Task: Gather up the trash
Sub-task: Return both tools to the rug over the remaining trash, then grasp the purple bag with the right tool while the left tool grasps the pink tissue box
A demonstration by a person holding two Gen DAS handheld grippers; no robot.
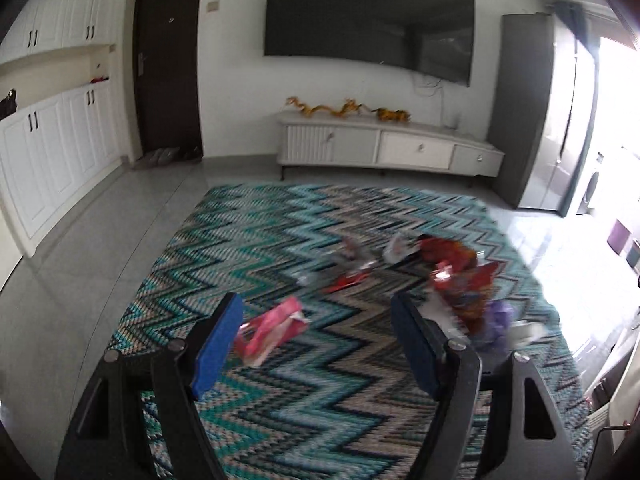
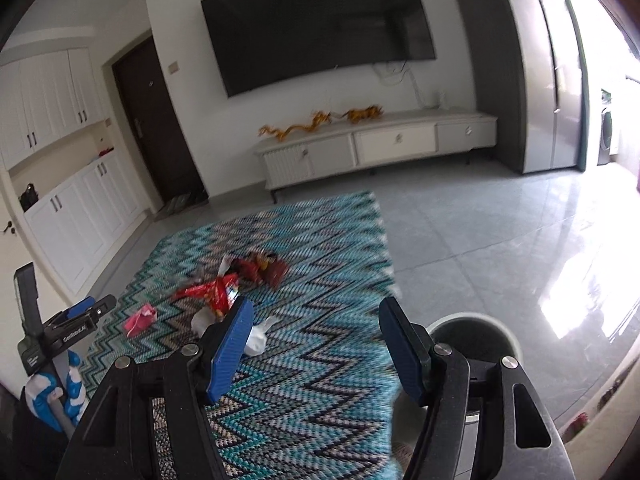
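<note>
Snack wrappers lie scattered on a teal zigzag rug (image 1: 280, 248). A pink wrapper (image 1: 270, 330) lies just ahead of my left gripper (image 1: 316, 314), close to its left pad; the jaws are open and hold nothing. Red and orange wrappers (image 1: 460, 276) and a purple one (image 1: 500, 320) are heaped to the right. In the right wrist view my right gripper (image 2: 316, 316) is open and empty over the rug (image 2: 320, 248). The red wrappers (image 2: 224, 286), white paper (image 2: 256, 338) and the pink wrapper (image 2: 140, 318) lie ahead on the left. The left gripper (image 2: 86, 310) shows at the left edge.
A grey round bin (image 2: 474, 334) stands on the tiled floor behind my right finger. A white TV cabinet (image 1: 392, 146) runs along the far wall under a wall TV. White cupboards (image 1: 48, 152) line the left side, with a dark door (image 1: 168, 64) beyond.
</note>
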